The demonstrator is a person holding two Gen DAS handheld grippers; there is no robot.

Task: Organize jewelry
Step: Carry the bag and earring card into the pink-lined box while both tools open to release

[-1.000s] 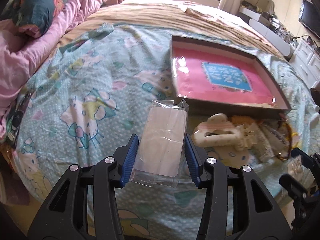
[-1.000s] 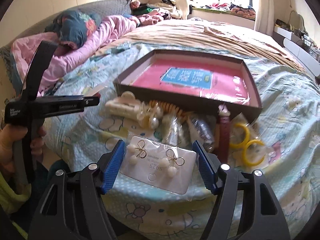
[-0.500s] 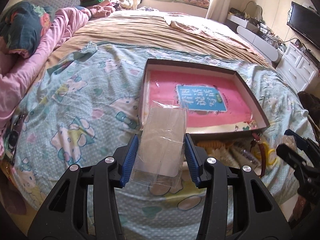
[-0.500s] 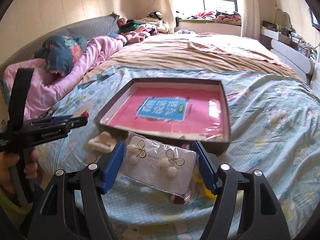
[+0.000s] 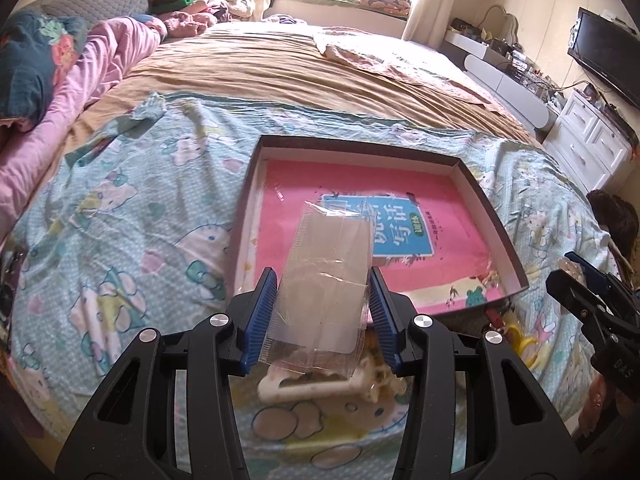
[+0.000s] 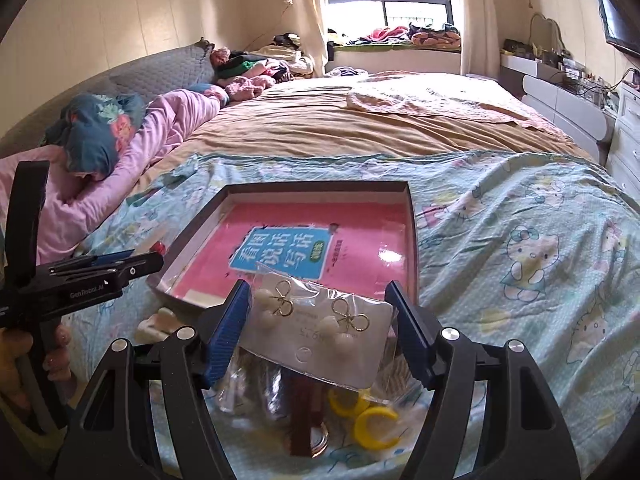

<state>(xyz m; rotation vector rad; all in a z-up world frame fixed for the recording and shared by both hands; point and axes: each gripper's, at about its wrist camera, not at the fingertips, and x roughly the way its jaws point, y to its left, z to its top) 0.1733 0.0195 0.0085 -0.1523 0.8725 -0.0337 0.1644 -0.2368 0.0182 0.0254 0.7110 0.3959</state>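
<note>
Left wrist view: left gripper [image 5: 323,307] squeezes a clear packet [image 5: 326,284] above the box [image 5: 496,216]; right gripper [image 6: 320,330] squeezes the earring card [image 6: 320,334] near the box.

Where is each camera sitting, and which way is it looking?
Left wrist: sits on the left gripper, looking along its jaws across the bed at the tray; its jaws pinch a clear plastic packet, and the right gripper pokes in at the right.
Right wrist: sits on the right gripper, facing the tray and window; its jaws grip an earring card, and the left gripper and hand show at left.
Shared: tray, cartoon-cat bedsheet, yellow rings.
</note>
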